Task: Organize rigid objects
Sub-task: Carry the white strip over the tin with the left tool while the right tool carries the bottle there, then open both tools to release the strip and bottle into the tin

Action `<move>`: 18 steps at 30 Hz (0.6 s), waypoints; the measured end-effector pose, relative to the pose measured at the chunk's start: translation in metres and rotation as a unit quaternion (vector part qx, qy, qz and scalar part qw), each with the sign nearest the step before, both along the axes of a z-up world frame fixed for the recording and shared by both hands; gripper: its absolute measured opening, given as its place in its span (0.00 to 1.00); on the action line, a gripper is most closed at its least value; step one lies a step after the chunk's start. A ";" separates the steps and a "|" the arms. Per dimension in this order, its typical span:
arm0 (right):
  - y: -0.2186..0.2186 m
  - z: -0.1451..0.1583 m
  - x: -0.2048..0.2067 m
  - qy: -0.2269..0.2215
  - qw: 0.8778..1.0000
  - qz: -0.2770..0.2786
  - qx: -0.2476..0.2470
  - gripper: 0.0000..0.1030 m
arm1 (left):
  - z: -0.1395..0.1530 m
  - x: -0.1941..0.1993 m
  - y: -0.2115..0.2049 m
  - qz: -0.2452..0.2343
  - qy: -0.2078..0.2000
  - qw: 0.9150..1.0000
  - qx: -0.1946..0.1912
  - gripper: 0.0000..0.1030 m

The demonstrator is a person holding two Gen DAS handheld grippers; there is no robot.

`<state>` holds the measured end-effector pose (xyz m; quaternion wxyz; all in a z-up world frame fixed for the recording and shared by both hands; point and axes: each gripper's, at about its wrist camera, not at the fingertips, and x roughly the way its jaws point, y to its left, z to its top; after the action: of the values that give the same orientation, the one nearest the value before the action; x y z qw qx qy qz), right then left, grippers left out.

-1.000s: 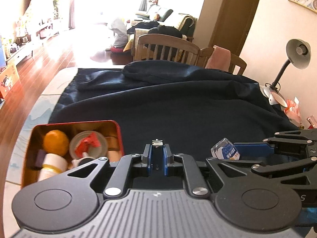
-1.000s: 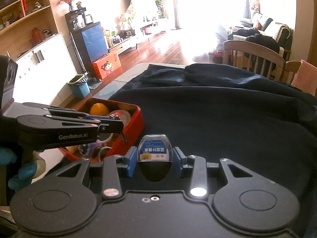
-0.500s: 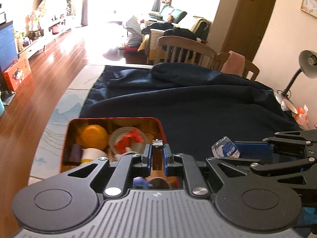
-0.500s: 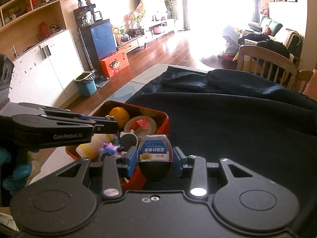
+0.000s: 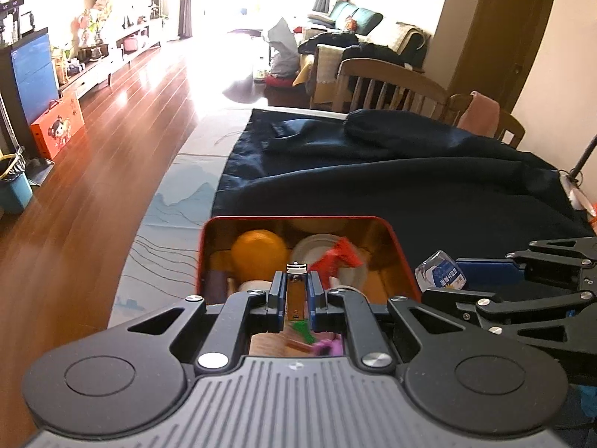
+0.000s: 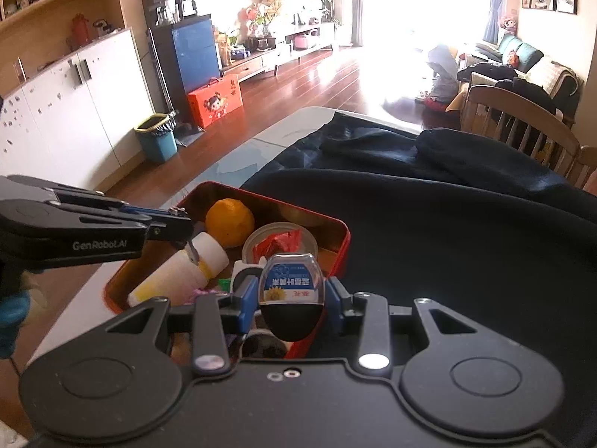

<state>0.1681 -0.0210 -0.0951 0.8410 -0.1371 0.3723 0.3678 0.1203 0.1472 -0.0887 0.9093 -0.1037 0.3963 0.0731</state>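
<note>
Red tin (image 5: 401,250) half behind grippers

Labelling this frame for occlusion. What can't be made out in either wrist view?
- Near half of the tin: hidden by each gripper's body, both views.
- Left gripper item: thin, mostly between the pads; identity unclear.
- Bottle in the right gripper: far end cut off in the left view, label too small to read.

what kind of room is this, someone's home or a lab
Most likely a home's open living and dining room: a green sofa, wooden dining chairs at a cloth-covered table, and a low TV-style cabinet.
</note>
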 end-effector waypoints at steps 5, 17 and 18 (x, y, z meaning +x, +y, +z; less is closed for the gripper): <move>0.018 -0.010 0.010 0.000 1.000 0.004 -0.010 0.36 | -0.010 0.016 0.012 -0.008 0.007 1.000 -0.006 0.11; 0.040 -0.030 0.024 0.010 0.999 0.020 -0.037 0.36 | -0.030 0.039 0.008 -0.046 0.028 0.998 -0.016 0.11; 0.041 -0.032 0.024 0.013 0.999 0.021 -0.037 0.36 | -0.031 0.039 0.009 -0.046 0.032 0.998 -0.017 0.11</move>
<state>0.1917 0.0197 -0.1267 0.8224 -0.1713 0.3935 0.3734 0.1598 0.1558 -0.1201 0.8968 -0.0987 0.4303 0.0275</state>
